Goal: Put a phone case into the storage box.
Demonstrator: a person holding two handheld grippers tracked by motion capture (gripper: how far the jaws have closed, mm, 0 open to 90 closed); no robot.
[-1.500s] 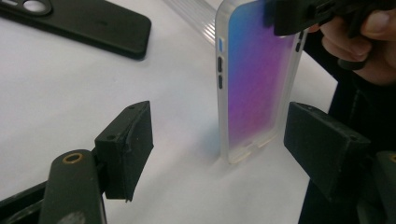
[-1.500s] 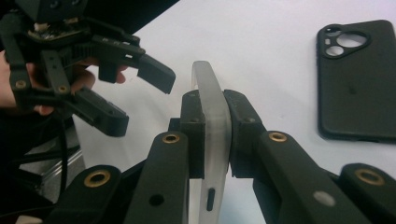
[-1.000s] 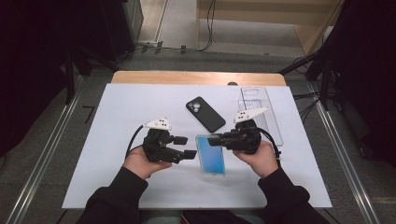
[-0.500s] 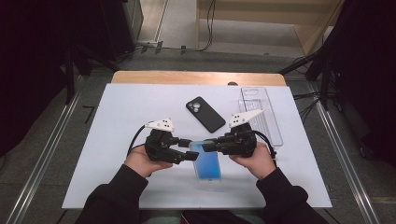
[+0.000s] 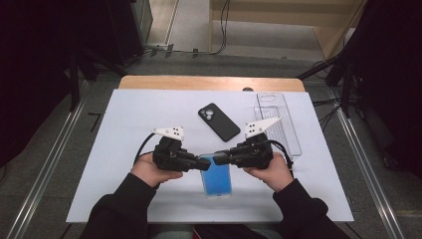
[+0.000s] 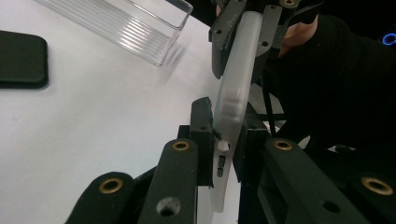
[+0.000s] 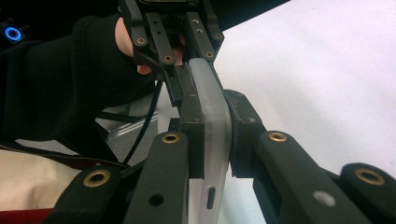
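A blue phone (image 5: 215,177) in a frosted translucent case hangs just over the white table cover, held by its far end between both grippers. My right gripper (image 5: 225,158) comes from the right and is shut on that end; its pads press both faces of the case (image 7: 208,88). My left gripper (image 5: 200,163) comes from the left. Its jaws have just been closing, and the pads now clamp the case edge (image 6: 236,79) near its port holes. In the left gripper view, the right gripper (image 6: 243,28) grips the same edge farther along.
A black phone case (image 5: 219,122) lies camera-side up behind the grippers at the table's middle. A clear ribbed plastic tray (image 5: 277,122) sits at the back right. The white table cover (image 5: 124,124) is bare on the left.
The right gripper brought the phone's far end a little left, between the left jaws. The left jaws, wide apart earlier, have closed onto the case.
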